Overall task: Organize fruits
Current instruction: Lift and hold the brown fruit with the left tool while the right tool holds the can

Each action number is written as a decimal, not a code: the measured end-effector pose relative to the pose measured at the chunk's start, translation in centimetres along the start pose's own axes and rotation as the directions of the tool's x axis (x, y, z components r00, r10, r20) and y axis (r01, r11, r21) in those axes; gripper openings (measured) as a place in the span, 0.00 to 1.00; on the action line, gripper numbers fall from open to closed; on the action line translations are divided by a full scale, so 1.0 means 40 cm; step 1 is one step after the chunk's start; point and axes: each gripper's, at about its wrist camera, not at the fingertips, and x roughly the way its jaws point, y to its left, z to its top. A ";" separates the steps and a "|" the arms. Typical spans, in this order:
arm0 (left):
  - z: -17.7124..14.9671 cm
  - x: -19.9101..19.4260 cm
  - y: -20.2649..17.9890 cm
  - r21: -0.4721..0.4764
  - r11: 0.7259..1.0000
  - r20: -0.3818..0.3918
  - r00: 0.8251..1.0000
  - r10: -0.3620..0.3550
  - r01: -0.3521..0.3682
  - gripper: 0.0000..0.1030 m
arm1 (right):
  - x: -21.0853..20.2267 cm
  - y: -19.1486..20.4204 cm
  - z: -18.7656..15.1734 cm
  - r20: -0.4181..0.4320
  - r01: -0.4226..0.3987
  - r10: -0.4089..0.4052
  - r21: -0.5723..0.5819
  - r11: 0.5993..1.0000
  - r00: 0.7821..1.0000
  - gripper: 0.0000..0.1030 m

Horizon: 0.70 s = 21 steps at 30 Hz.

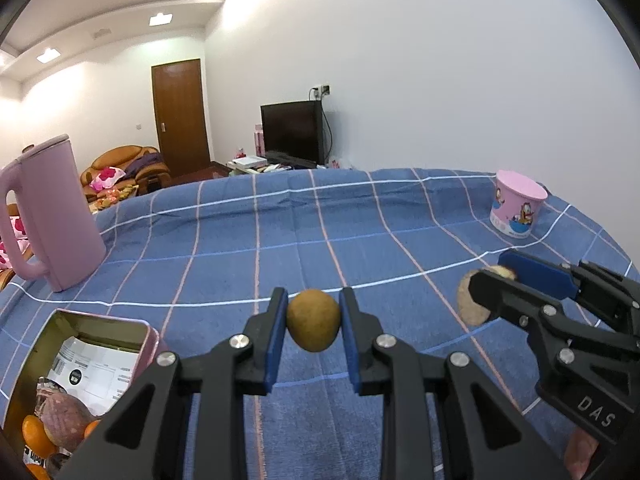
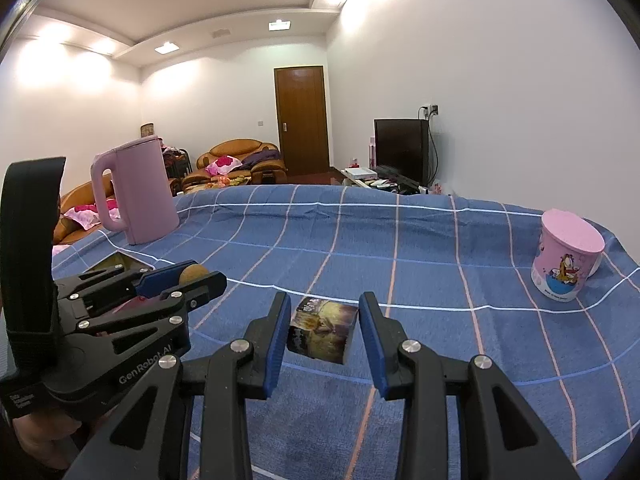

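A table [image 1: 280,232] under a blue checked cloth [image 2: 400,248] fills both views. On its left side stands a tall pink jug [image 1: 52,216] with a handle, and near the front left corner an open pink tin [image 1: 96,344] holds oranges [image 1: 34,432] and a purplish fruit [image 1: 66,420] beside printed paper. On the far right sits a pink cartoon cup [image 2: 568,256] with a lid. The left hand-held gripper [image 1: 314,328] is clamped on a brown kiwi [image 1: 314,326], held above the cloth just right of the tin. The right hand-held gripper [image 2: 324,334] is closed on a small picture-printed block [image 2: 322,332]; its left pad presses the block, a slight gap shows at the right pad
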 end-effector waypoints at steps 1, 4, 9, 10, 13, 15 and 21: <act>0.000 -0.001 -0.001 0.001 1.000 0.003 1.000 0.000 0.000 0.26 | -0.001 0.000 0.001 0.001 0.000 0.000 -0.001 1.000 1.000 0.36; 0.001 -0.005 -0.003 0.006 1.000 0.011 1.000 0.001 -0.001 0.26 | -0.003 0.003 0.001 0.004 0.000 0.000 -0.002 1.000 1.000 0.36; 0.001 -0.013 -0.005 0.005 1.000 0.028 1.000 0.009 -0.010 0.26 | -0.008 0.005 0.001 0.014 0.001 0.000 -0.006 1.000 1.000 0.36; 0.000 -0.015 -0.005 0.005 1.000 0.032 0.999 0.011 -0.011 0.26 | -0.009 0.006 0.001 0.017 0.001 -0.001 -0.007 1.000 1.000 0.36; -0.001 -0.021 -0.007 0.008 1.000 0.043 0.999 0.017 -0.017 0.26 | -0.014 0.008 0.002 0.027 0.001 -0.001 -0.010 1.000 1.000 0.36; 0.000 -0.024 -0.008 0.009 1.000 0.051 0.999 0.021 -0.021 0.26 | -0.018 0.011 0.002 0.033 0.002 -0.002 -0.014 1.000 0.999 0.36; -0.003 -0.042 -0.007 0.010 0.999 0.082 0.996 0.040 -0.041 0.26 | -0.025 0.015 0.001 0.050 0.005 -0.004 -0.022 1.000 0.999 0.36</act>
